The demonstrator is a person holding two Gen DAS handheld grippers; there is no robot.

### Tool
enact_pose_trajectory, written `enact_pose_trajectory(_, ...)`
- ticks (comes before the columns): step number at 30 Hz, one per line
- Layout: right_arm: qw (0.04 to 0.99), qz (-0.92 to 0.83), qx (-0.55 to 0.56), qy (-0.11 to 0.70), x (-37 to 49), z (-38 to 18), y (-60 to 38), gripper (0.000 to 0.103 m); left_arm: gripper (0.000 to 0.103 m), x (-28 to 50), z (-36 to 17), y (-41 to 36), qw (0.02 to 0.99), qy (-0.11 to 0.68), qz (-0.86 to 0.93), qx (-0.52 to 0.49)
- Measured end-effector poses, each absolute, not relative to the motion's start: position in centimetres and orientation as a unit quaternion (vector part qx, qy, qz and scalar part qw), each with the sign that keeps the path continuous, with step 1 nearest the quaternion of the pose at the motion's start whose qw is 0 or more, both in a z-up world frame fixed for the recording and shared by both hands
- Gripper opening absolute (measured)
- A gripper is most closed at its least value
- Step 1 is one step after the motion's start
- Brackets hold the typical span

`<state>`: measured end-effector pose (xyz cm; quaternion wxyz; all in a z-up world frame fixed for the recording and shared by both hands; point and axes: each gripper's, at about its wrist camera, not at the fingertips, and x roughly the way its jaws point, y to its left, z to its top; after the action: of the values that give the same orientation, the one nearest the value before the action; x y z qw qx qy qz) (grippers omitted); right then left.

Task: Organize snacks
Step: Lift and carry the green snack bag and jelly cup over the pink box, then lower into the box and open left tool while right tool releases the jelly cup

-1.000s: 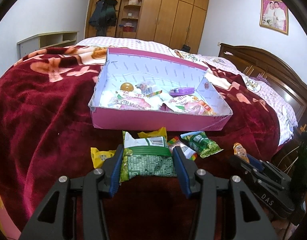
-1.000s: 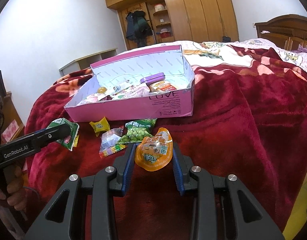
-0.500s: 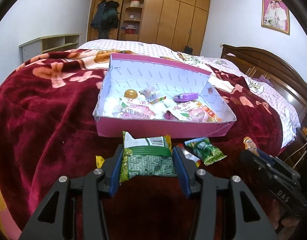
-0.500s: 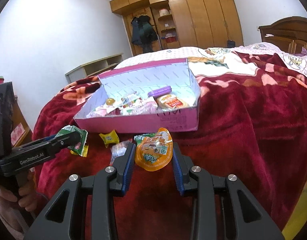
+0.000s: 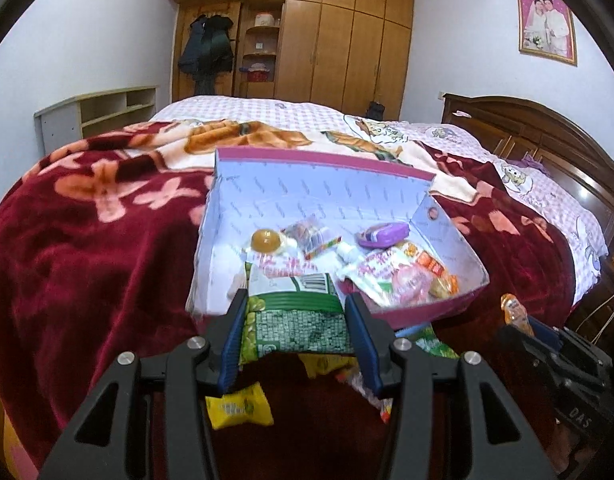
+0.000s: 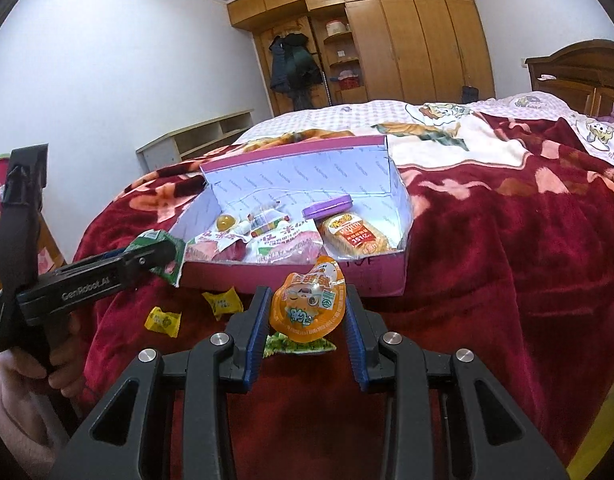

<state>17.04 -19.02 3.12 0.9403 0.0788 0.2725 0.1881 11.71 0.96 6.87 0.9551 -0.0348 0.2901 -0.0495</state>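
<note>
The left hand-held gripper (image 5: 295,326) is clamped on a green snack packet (image 5: 297,322), its blue pads pressing both side edges with the jaws partly apart to span the packet's width. The packet hangs above the near wall of the pink box (image 5: 423,312), its top edge overlapping the box's interior.

The right hand-held gripper (image 6: 305,316) is clamped on an orange jelly pouch (image 6: 307,306), its jaws drawn in close on the pouch's sides. The pouch is held in the air just in front of the box's near wall.

The box sits on the red blanket (image 5: 87,260) of the bed, with several snacks inside. Loose on the blanket before it lie two yellow candies (image 6: 223,302) and a green pea packet (image 6: 297,346).
</note>
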Motion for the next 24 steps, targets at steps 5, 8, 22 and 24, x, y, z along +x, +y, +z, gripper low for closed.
enact_pose_trajectory(5,0.941,0.187,0.076,0.273,17.8,3.3,-18.9,0.036,0.050,13.5,7.0,0.9,0.955,0.291,-0.050,-0.031)
enact_pose_trajectory(8,0.941,0.186,0.073,0.272,18.2,3.6,-18.9,0.036,0.050,14.7,6.9,1.1,0.954,0.293,-0.047,-0.030)
enact_pose_trajectory(22,0.943,0.182,0.061,0.274,20.5,4.3,-18.3,0.036,0.051,18.6,5.3,2.3,0.950,0.306,-0.042,-0.045)
enact_pose_trajectory(24,0.943,0.180,0.060,0.275,20.9,4.3,-18.1,0.036,0.051,18.8,5.4,2.2,0.951,0.304,-0.044,-0.045)
